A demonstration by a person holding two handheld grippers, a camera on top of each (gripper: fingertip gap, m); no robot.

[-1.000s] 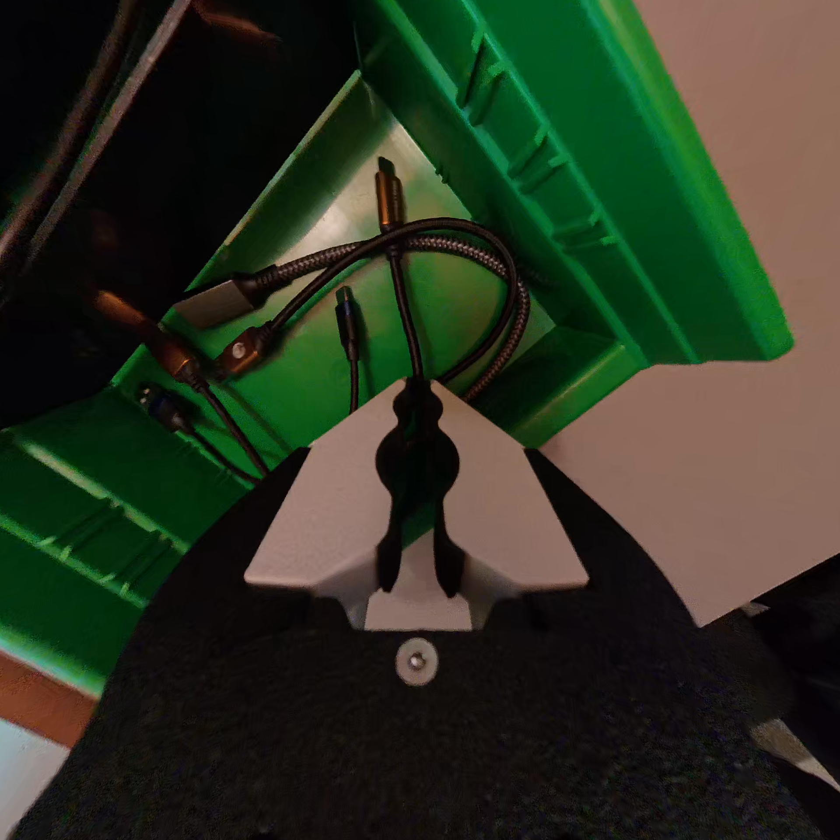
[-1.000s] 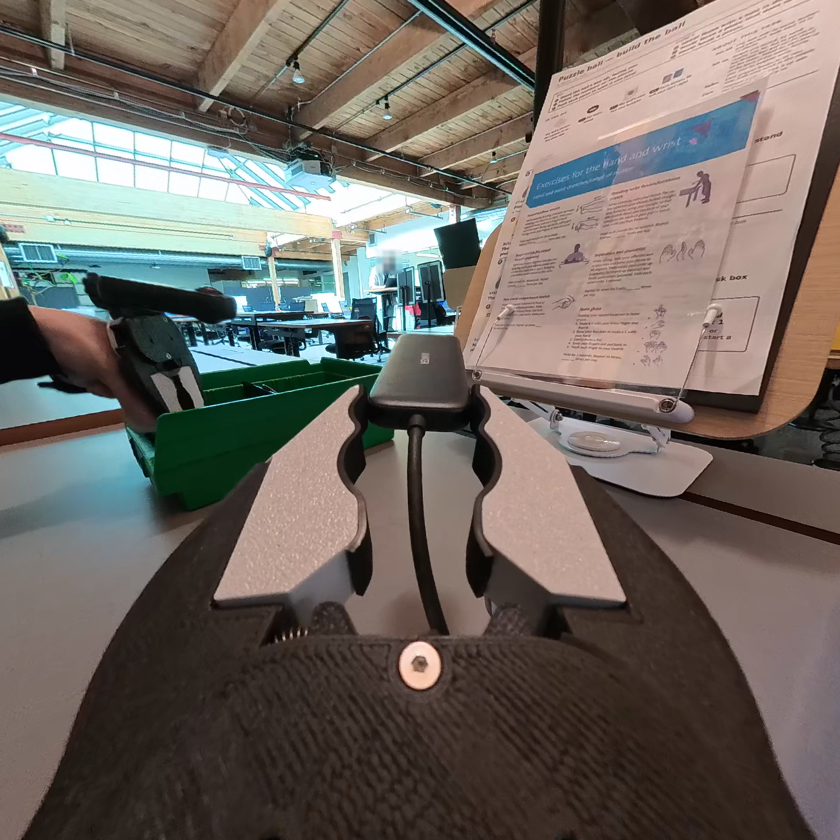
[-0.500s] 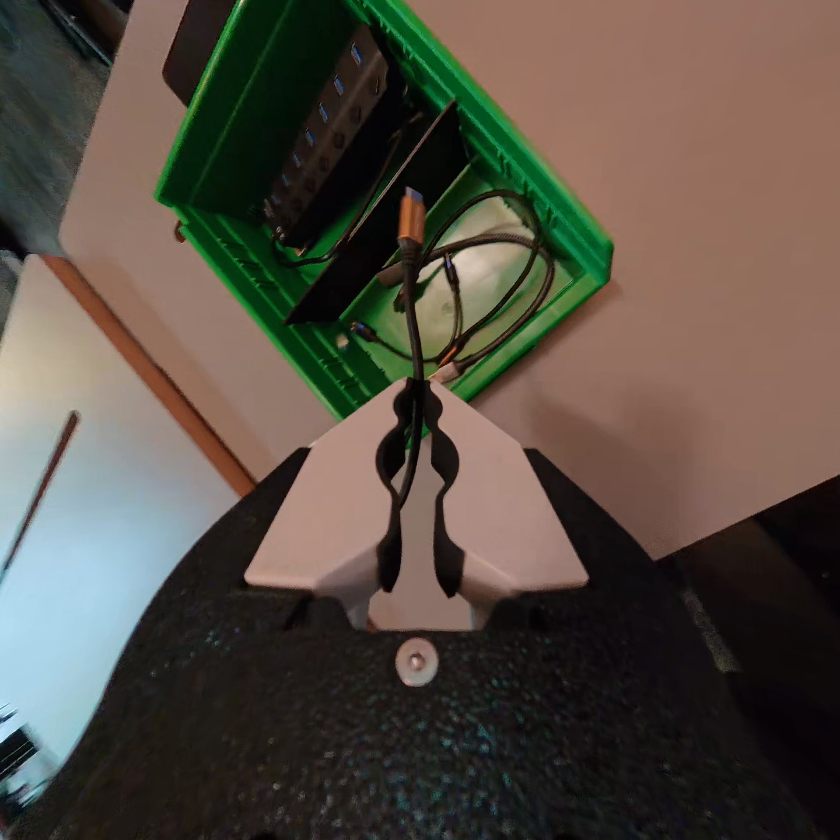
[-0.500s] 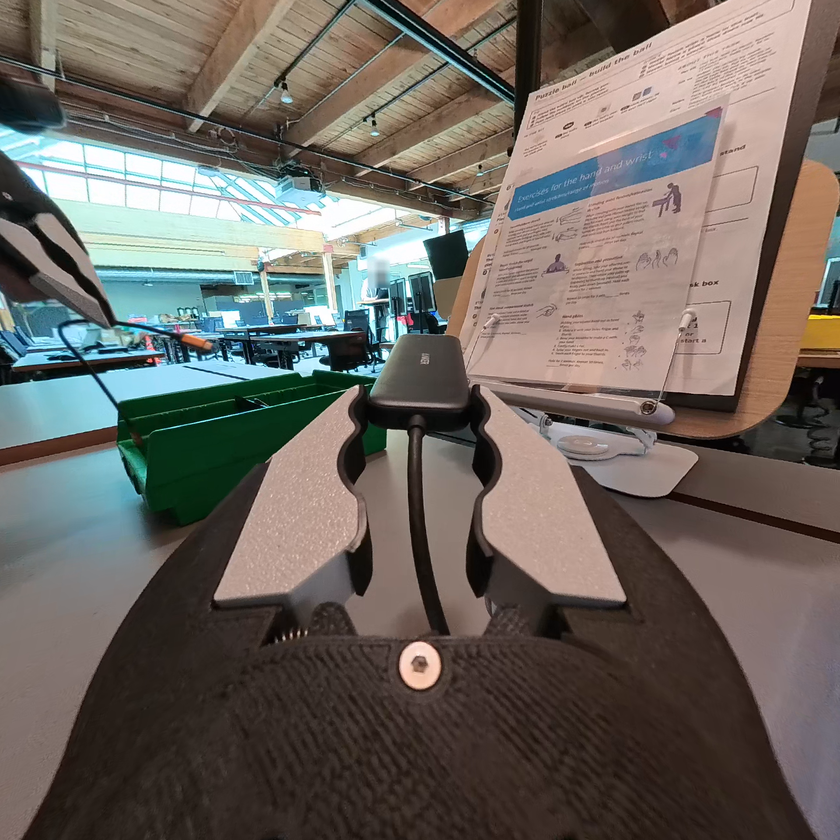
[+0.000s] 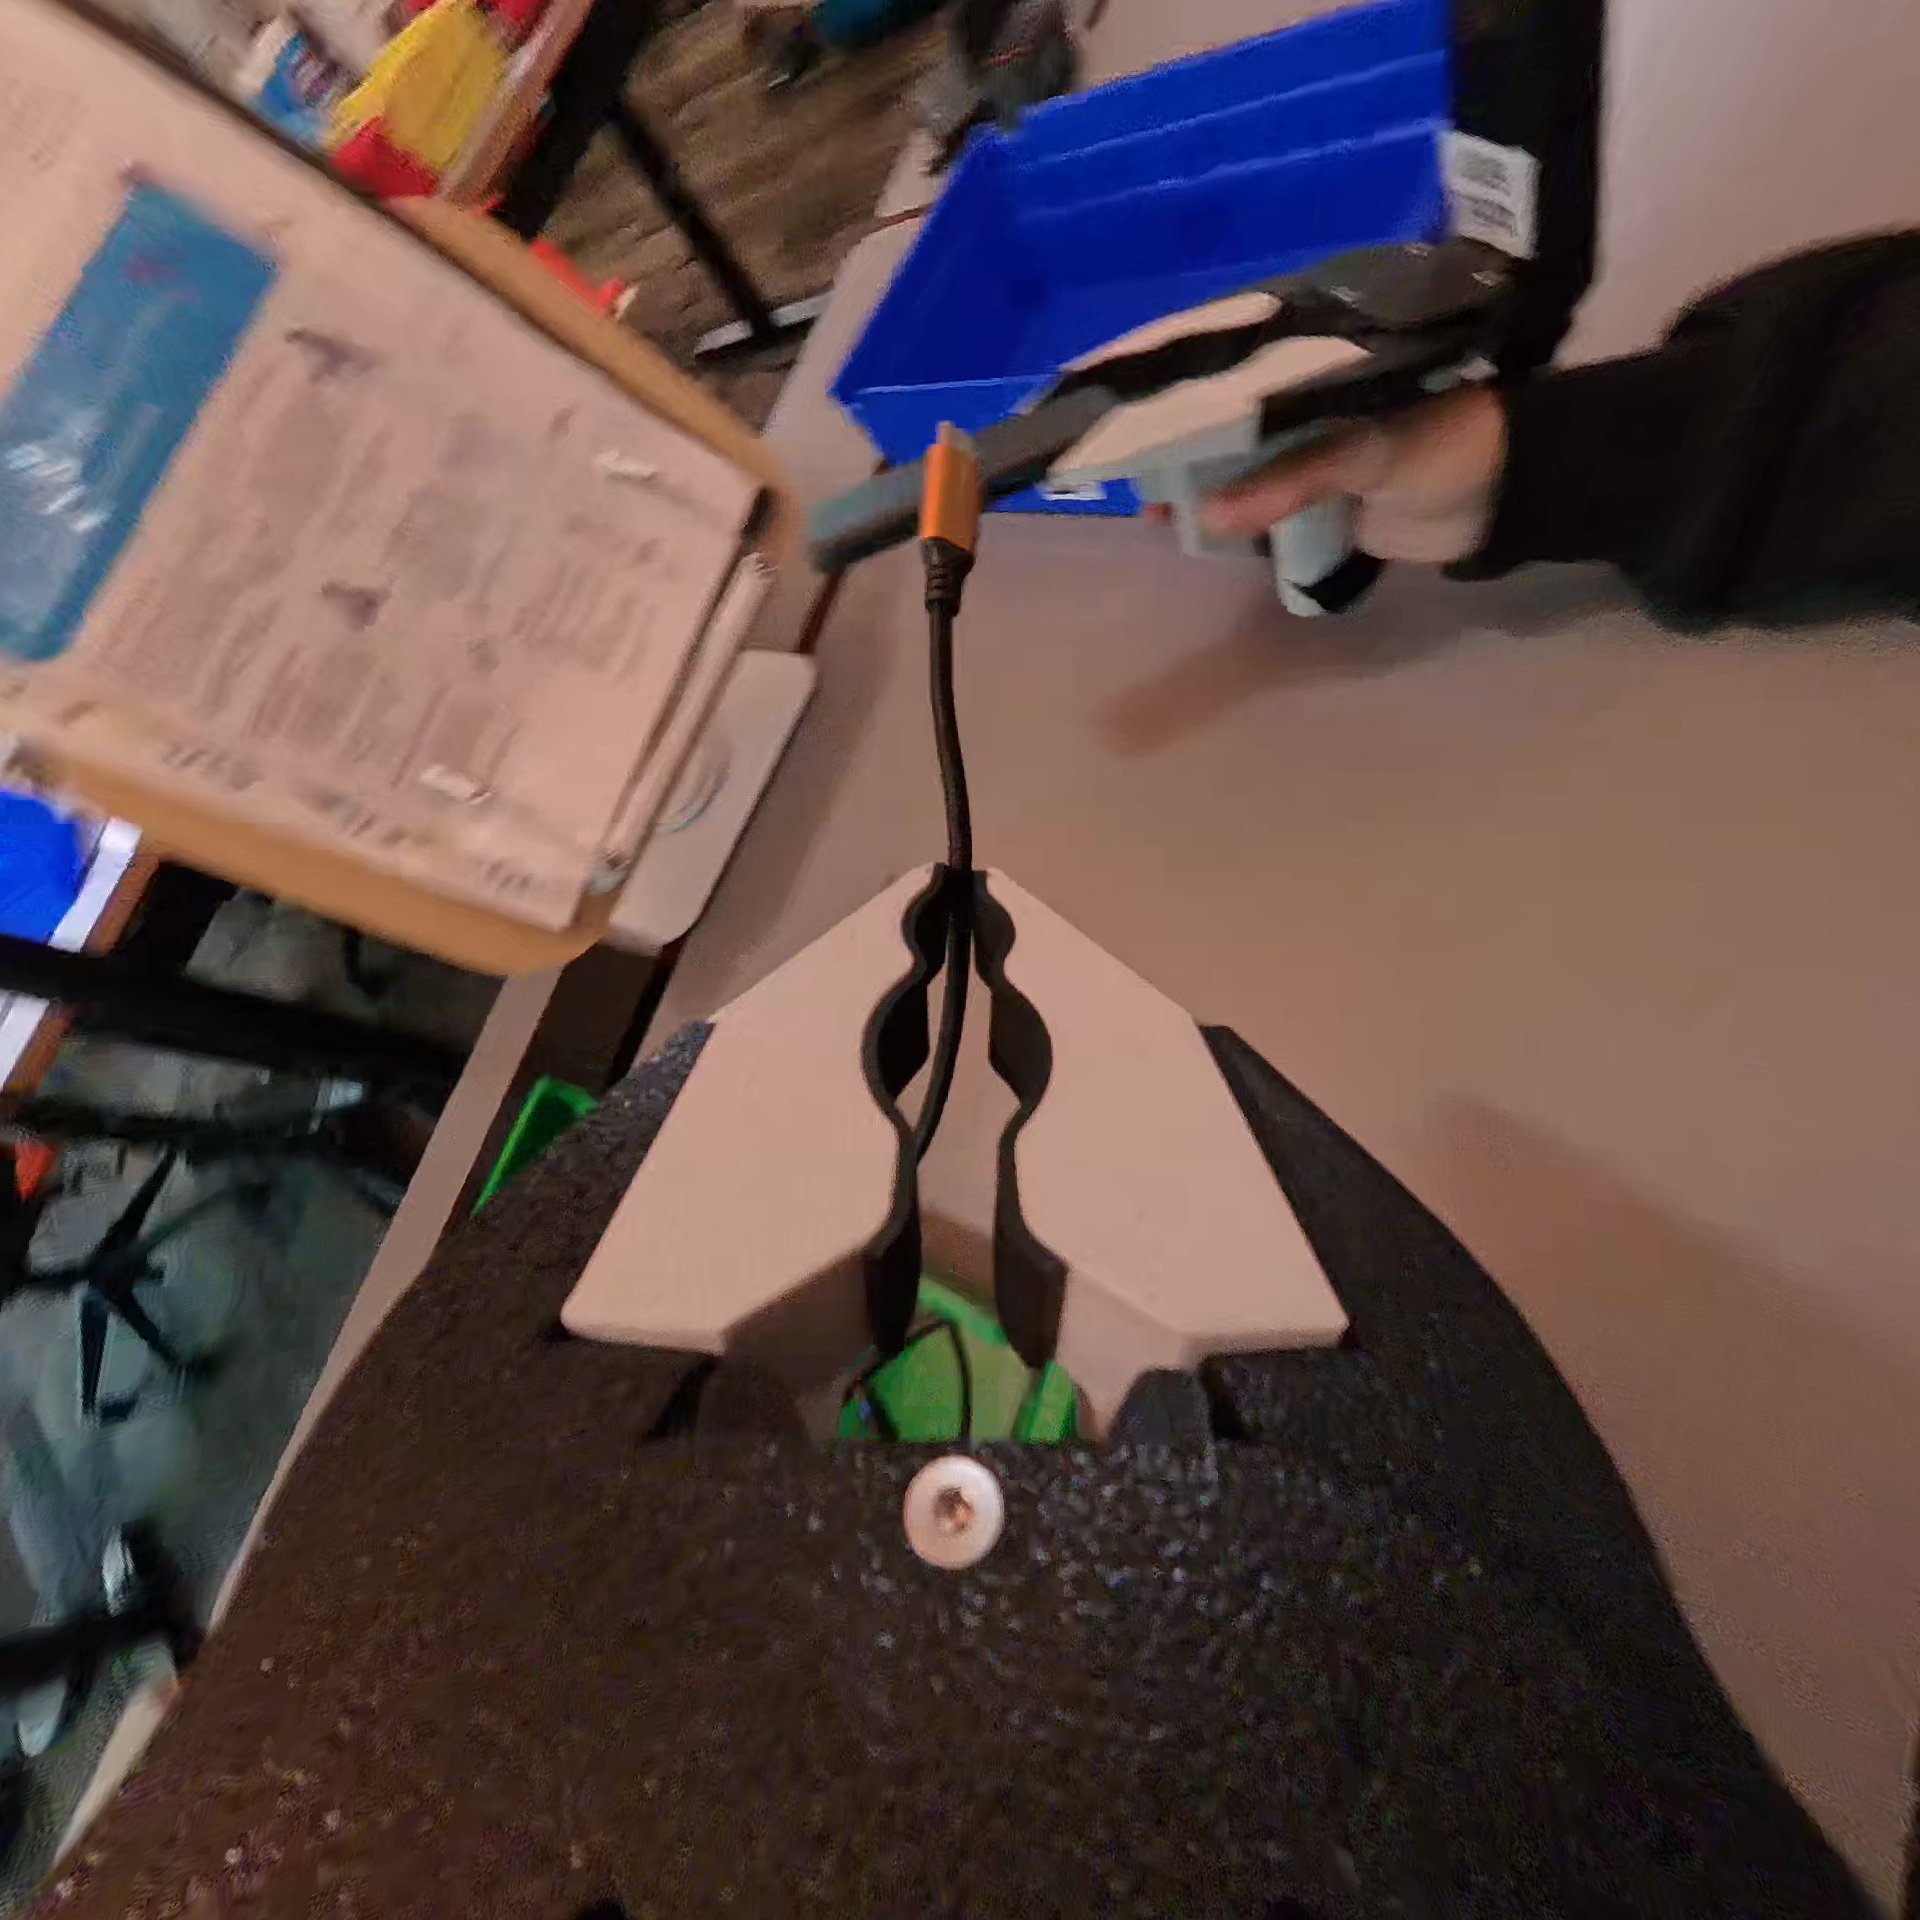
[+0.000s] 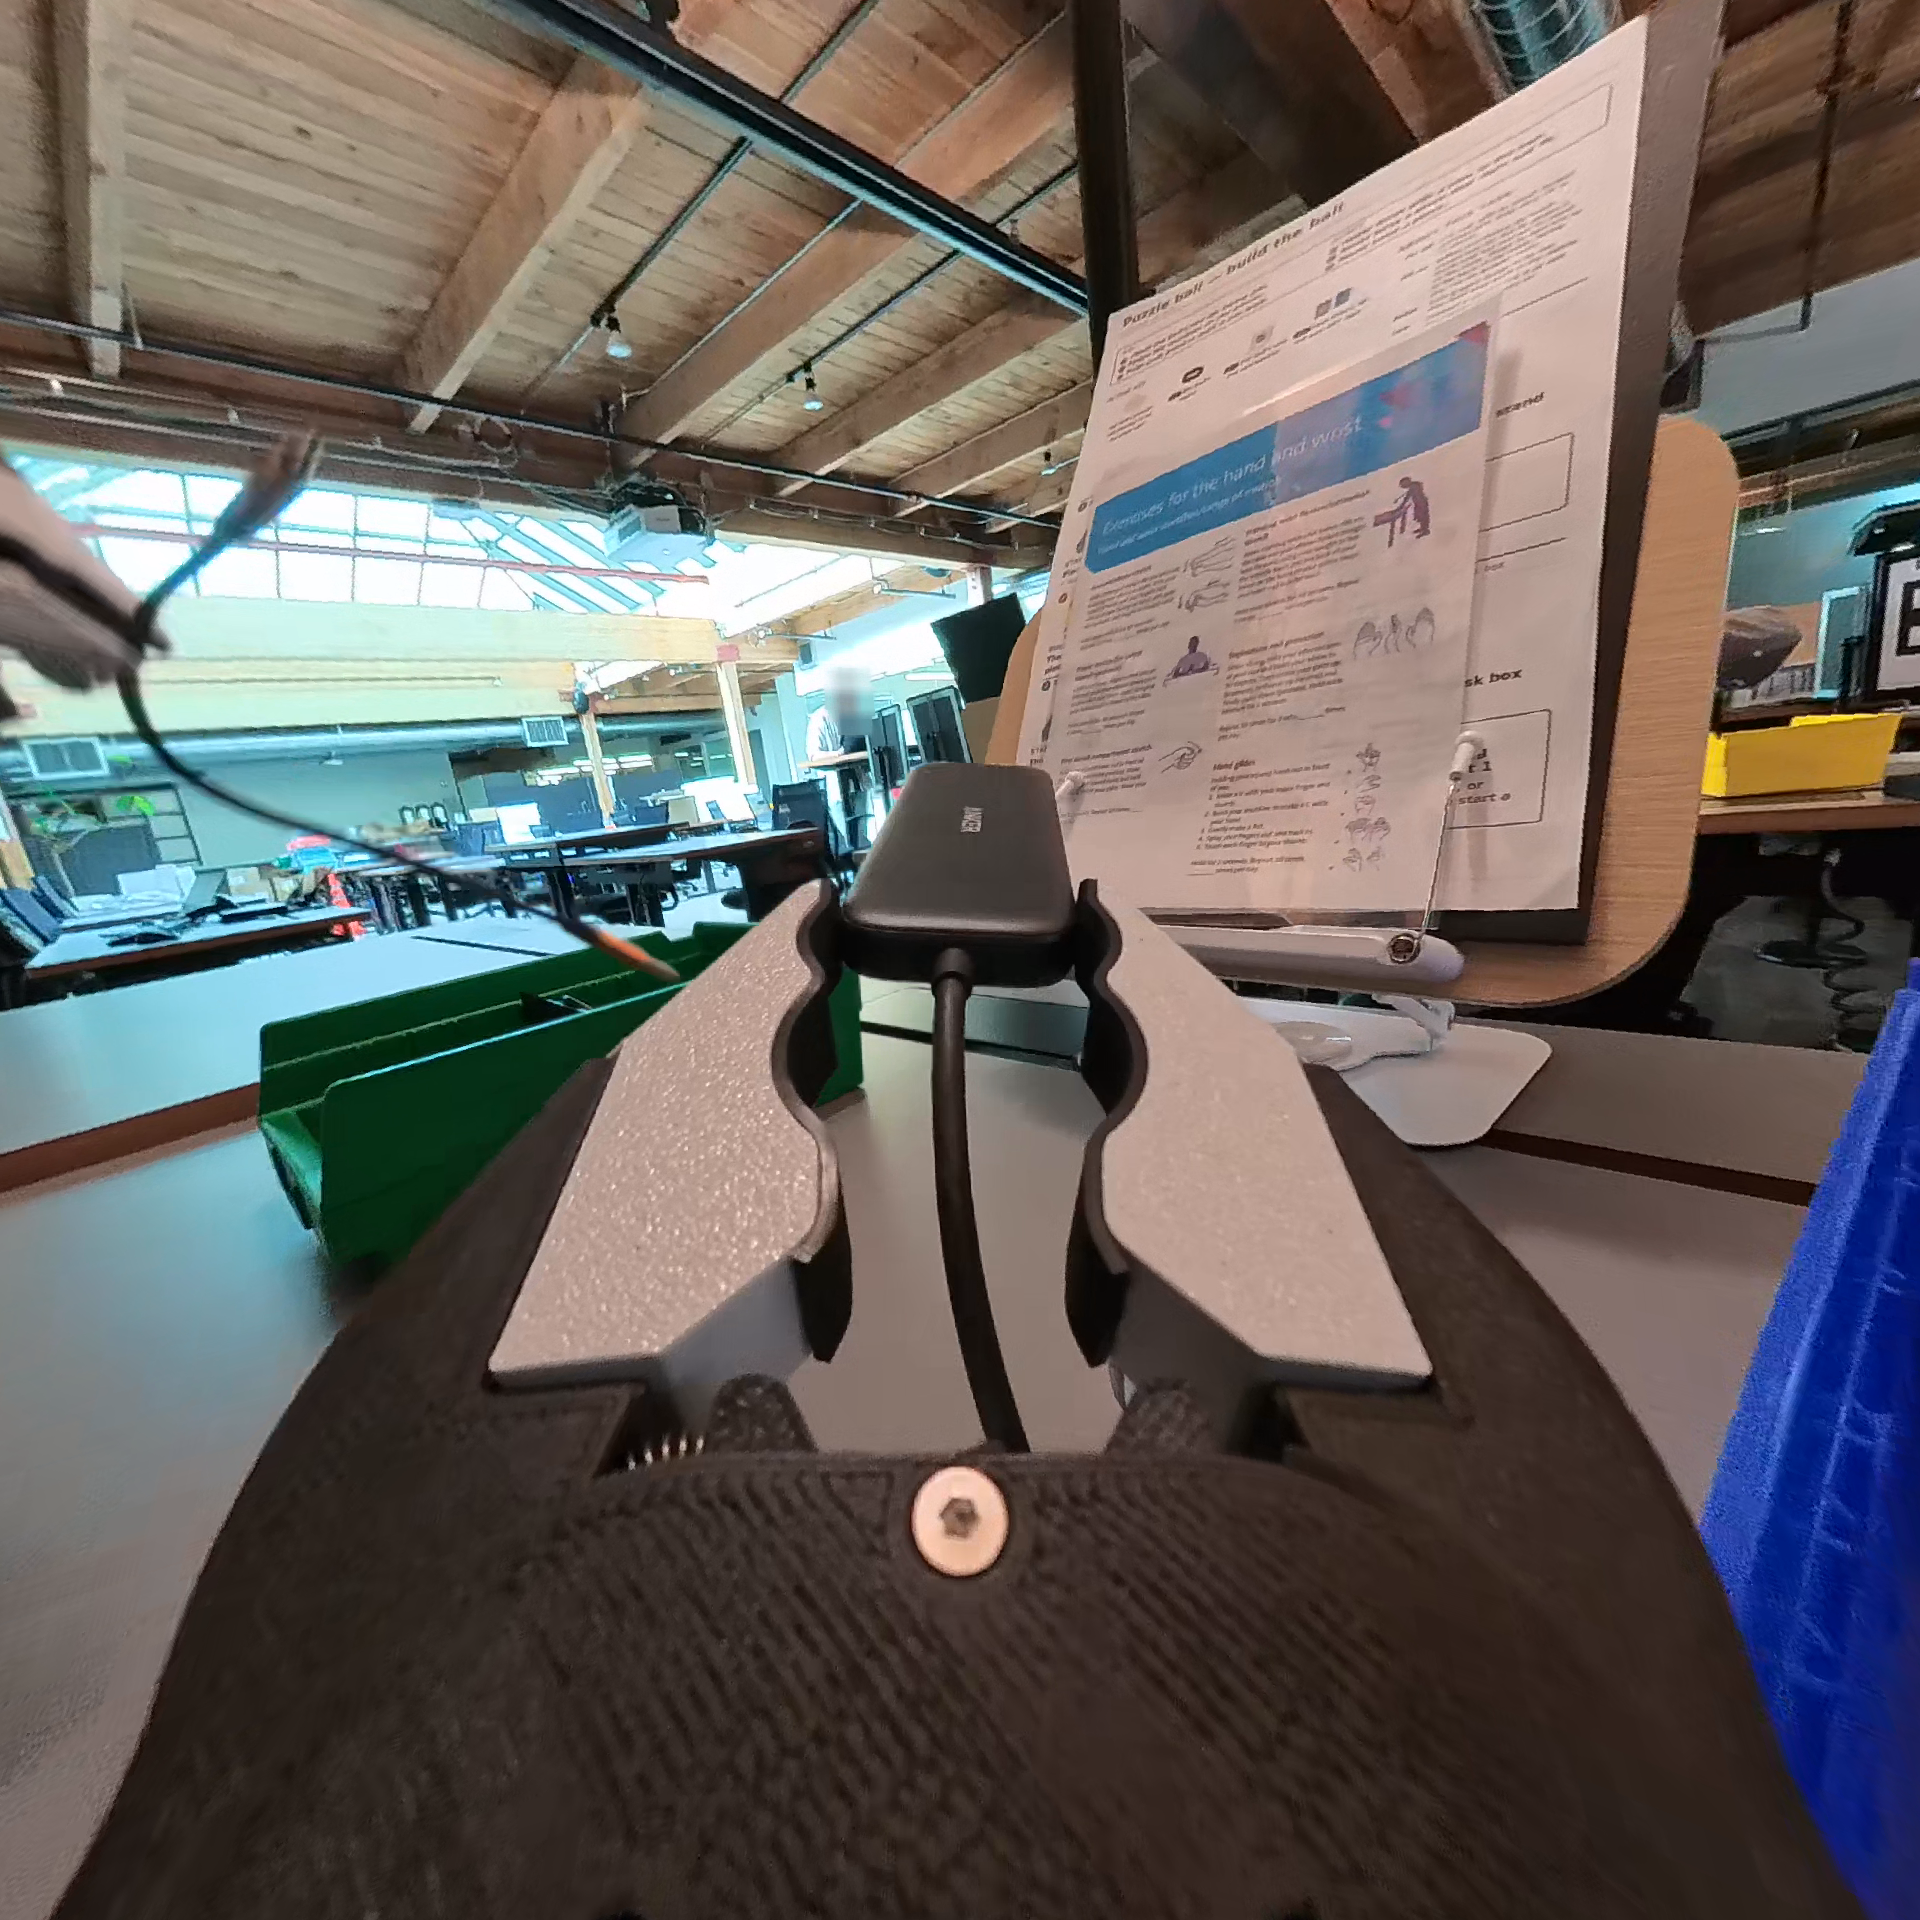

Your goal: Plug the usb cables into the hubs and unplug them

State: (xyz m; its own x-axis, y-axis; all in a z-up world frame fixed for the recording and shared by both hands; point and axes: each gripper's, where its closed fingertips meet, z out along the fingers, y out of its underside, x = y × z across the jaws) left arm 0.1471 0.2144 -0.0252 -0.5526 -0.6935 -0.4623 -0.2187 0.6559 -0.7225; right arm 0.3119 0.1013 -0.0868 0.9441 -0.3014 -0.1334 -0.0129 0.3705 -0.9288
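Note:
My left gripper [image 5: 958, 883] is shut on a thin black usb cable [image 5: 951, 727]. The cable's orange plug [image 5: 951, 499] sticks up past the fingertips, right in front of the hub's end. My right gripper [image 6: 961, 914] is shut on a flat dark hub [image 6: 966, 831] and holds it level above the table, with the hub's own black lead [image 6: 966, 1195] running back between the fingers. In the left wrist view the right gripper [image 5: 1143, 395] holds the hub [image 5: 862, 525] from the right. In the right wrist view the cable [image 6: 312, 821] hangs in a loop from the blurred left gripper [image 6: 52, 613].
A green bin [image 6: 499, 1060] with more cables stands on the grey table [image 5: 1455, 935] at the left. A blue bin [image 5: 1143, 229] is beside the right gripper. A document stand with printed sheets [image 6: 1330, 623] is behind the hub. A yellow bin [image 6: 1797, 764] sits far right.
My left gripper has lifted the cable out of the green bin and swung it up toward the hub. The right gripper has kept its hold on the hub and shifted slightly.

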